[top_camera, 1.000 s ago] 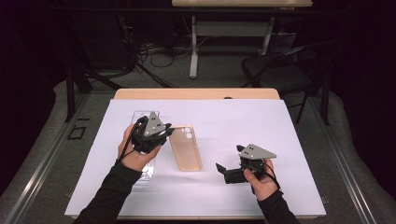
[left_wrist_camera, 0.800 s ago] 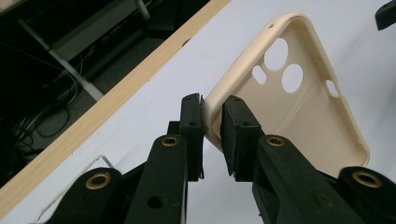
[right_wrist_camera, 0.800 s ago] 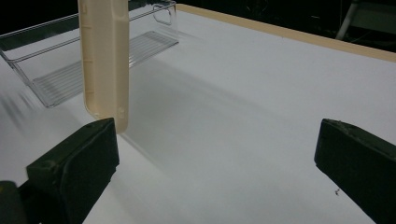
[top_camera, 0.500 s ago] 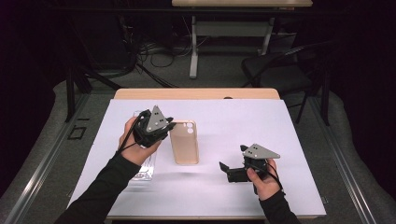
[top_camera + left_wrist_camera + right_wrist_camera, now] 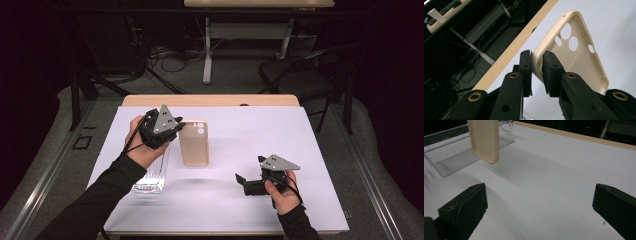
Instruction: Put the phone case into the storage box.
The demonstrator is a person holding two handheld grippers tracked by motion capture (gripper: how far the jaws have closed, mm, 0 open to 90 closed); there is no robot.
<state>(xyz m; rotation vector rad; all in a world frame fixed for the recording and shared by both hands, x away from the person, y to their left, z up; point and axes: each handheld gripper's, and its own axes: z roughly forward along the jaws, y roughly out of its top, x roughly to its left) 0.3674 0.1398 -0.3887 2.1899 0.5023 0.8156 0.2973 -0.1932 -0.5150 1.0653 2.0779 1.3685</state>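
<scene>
Cream-beige phone case [image 5: 194, 143], same pale cream on the inside, with round and oval cut-outs showing white through them. Clear, colourless tray [image 5: 151, 173], ribbed with fine parallel lines along its floor. White sheet [image 5: 310, 145] over the bench, plain and unpatterned; light wood edge of the bench [image 5: 210, 100] showing as a tan strip at the far side. Black left gripper [image 5: 162, 131] topped by a grey three-cornered plate, brass-coloured rings on its black jaws. Black right gripper [image 5: 250, 184], grey plate as well. Black sleeves [image 5: 95, 205]. Dark grey floor [image 5: 240, 82], black chair [image 5: 305, 75], white legs on the far desk [image 5: 207, 55].
</scene>
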